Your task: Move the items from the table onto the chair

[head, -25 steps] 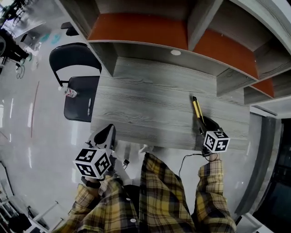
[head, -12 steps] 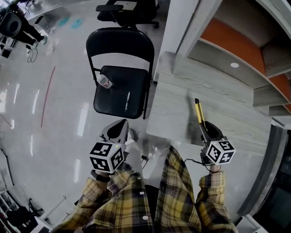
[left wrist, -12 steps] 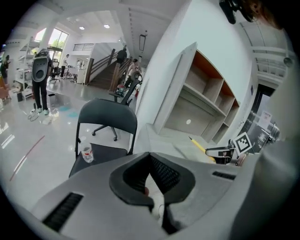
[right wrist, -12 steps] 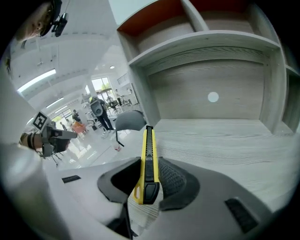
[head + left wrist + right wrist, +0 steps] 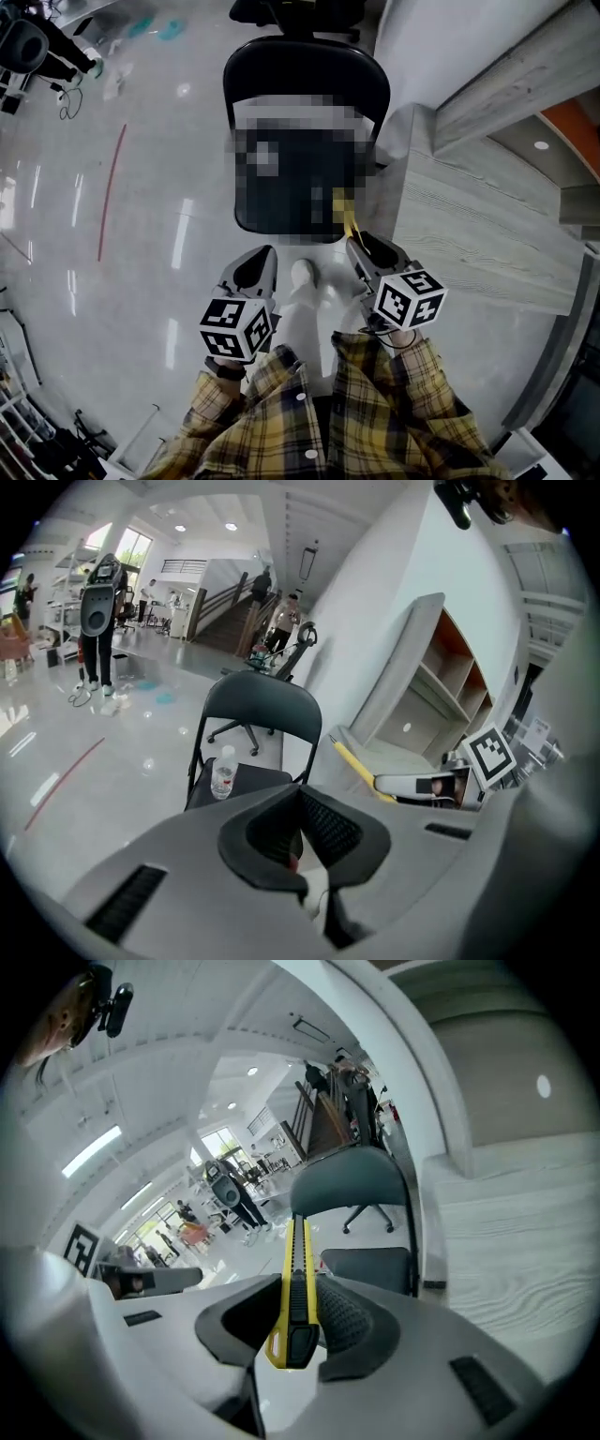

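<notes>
The right gripper is clamping the yellow utility knife by its butt end; it is likely light, stiff and slick. The left gripper is hanging closed and empty.

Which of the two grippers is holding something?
The right gripper, clamped on a yellow utility knife; the left gripper has its jaws shut on nothing.

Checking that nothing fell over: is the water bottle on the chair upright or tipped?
Upright. In the left gripper view the water bottle stands on the seat of the chair, with its cap on top.
</notes>
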{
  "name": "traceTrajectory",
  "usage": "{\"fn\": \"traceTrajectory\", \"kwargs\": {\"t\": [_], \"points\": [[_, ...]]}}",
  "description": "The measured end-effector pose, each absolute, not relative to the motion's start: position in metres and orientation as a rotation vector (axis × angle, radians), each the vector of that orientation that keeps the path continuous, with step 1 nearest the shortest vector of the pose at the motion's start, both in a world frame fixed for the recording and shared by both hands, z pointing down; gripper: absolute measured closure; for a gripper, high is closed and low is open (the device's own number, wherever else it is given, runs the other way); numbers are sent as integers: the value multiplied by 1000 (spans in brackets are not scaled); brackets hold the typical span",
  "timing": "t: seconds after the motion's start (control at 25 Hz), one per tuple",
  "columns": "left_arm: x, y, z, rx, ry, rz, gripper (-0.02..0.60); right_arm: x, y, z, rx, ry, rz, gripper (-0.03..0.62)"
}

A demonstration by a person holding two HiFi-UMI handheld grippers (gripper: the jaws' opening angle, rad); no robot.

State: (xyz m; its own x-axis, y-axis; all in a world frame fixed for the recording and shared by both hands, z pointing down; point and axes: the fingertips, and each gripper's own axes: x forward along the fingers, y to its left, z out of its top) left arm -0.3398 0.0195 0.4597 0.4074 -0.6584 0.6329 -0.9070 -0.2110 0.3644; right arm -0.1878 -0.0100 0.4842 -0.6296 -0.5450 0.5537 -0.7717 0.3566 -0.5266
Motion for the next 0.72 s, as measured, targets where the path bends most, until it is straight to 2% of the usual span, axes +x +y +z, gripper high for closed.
{"fn": "traceTrajectory", "kwargs": {"t": [0.28, 0.52, 0.72], "points": [[-379, 48, 517, 1835, -1324, 446, 577, -276, -34, 587, 1159, -2194, 1211, 467], [-401, 66, 569, 1769, -1322, 467, 577, -292, -47, 720, 1145, -2027, 1196, 467], [-423, 90, 602, 1689, -1326, 506, 577, -295, -62, 794, 1196, -1915, 1143, 467]]}}
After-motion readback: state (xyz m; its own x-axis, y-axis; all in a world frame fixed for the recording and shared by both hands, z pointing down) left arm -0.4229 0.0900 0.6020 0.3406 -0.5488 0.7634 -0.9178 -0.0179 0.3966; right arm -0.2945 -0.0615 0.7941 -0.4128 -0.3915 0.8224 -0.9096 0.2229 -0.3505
